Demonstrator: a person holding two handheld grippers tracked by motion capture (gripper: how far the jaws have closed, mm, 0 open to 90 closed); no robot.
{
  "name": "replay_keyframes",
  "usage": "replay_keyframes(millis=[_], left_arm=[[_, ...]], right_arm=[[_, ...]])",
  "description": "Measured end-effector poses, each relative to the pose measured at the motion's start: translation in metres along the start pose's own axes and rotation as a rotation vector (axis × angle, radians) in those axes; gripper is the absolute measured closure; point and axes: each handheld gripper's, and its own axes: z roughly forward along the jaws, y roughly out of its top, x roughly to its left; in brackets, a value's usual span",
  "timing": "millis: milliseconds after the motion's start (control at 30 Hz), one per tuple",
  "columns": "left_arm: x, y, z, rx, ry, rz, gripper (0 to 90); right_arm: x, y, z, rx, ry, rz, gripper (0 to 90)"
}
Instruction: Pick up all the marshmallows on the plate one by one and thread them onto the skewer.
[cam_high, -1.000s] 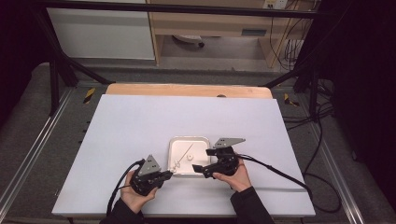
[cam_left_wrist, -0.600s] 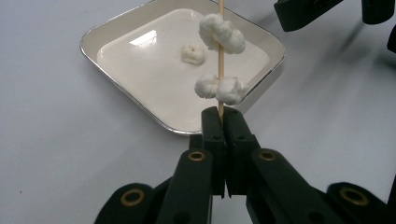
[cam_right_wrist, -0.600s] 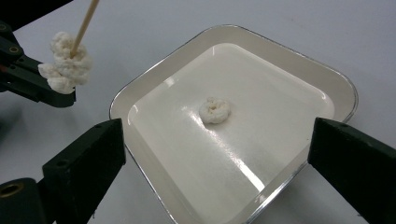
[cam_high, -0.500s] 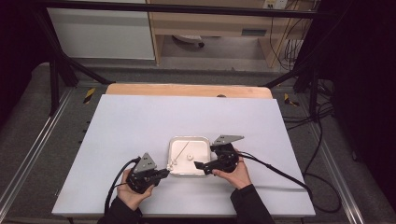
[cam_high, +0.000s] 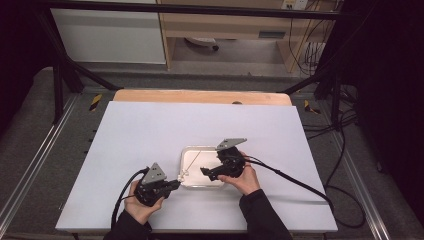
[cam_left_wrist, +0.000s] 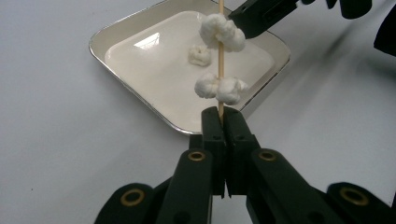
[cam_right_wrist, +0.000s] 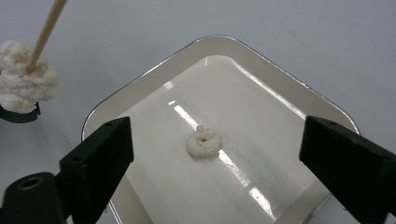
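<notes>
From above, the left gripper (cam_high: 172, 184) sat beside the tray (cam_high: 192, 151). In its own view it clamped a skewer (cam_left_wrist: 220, 46) over the tray. The right gripper (cam_right_wrist: 215, 154), jaws wide after narrowing slightly, straddled a loose white piece (cam_right_wrist: 204, 143) in the tray.

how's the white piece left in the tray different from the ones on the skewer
The loose piece lies flat on the tray, unpierced; the threaded pieces hang in the air on the skewer, which runs through them. It lies alone; they sit in two clumps. All are white and puffy.
</notes>
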Motion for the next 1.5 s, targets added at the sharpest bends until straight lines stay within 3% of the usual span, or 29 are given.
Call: replay_keyframes(millis=[133,433,667,1133,1500], left_arm=[[0.000,0.000,0.000,0.000,-0.002,0.002,88.7],[0.000,0.000,0.001,0.004,-0.003,0.002,88.7],[-0.001,0.000,0.002,0.006,-0.006,0.007,88.7],[-0.002,0.000,0.002,0.005,-0.007,0.008,88.7],[-0.003,0.000,0.002,0.005,-0.008,0.012,88.7]], right_arm=[[0.002,0.003,0.011,0.027,-0.005,-0.045,17.6],[-0.001,-0.002,0.027,0.045,-0.002,-0.089,40.7],[-0.001,-0.004,0.031,0.052,0.015,-0.097,52.2],[0.000,-0.007,0.035,0.052,0.008,-0.143,66.7],[0.000,-0.002,0.025,0.023,0.020,-0.094,69.9]])
